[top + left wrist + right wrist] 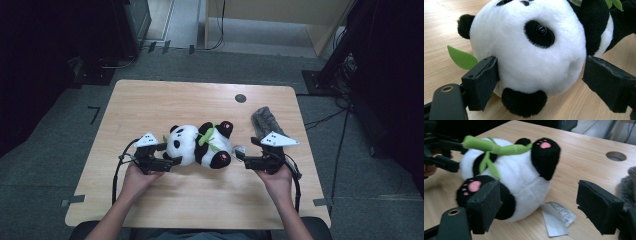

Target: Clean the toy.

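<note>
A black-and-white plush panda (200, 145) lies on its back in the middle of the wooden table (150, 100), hugging a green bamboo stalk (496, 147). My left gripper (169, 154) is open at the panda's head (531, 50); one pad brushes the fur and the other stands just off it. My right gripper (247, 149) is open a short way off the panda's rear end (511, 182). Its jaws stand wide with nothing pressed between them. A white label tag (556, 217) lies on the wood between those jaws.
A grey furry object (263, 120) lies on the table behind my right gripper, close to the right edge. A round cable hole (240, 98) sits near the far edge. A green felt leaf (461, 58) sticks out beside the panda's head.
</note>
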The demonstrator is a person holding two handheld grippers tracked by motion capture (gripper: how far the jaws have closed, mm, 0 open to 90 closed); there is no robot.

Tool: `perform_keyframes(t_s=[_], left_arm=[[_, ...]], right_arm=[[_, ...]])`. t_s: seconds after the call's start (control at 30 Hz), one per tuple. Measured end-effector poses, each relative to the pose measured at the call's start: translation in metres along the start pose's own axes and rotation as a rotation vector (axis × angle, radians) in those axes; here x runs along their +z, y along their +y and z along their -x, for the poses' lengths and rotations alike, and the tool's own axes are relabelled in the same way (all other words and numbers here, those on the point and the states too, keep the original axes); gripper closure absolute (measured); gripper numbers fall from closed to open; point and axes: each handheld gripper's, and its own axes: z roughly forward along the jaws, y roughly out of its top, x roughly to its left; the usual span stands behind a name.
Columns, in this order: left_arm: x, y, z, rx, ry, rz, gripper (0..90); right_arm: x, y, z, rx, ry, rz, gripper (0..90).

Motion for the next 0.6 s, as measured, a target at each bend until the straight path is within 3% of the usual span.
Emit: perform_keyframes(t_s=[0.3,0.6], left_arm=[[0.003,-0.002,0.002,0.058,0.027,-0.003,13.6],[0.005,-0.001,0.002,0.047,0.035,0.014,15.5]], right_arm=[[0.002,-0.004,-0.025,-0.061,0.074,-0.004,19.8],[0.024,-0.006,-0.040,-0.130,0.105,-0.030,19.1]])
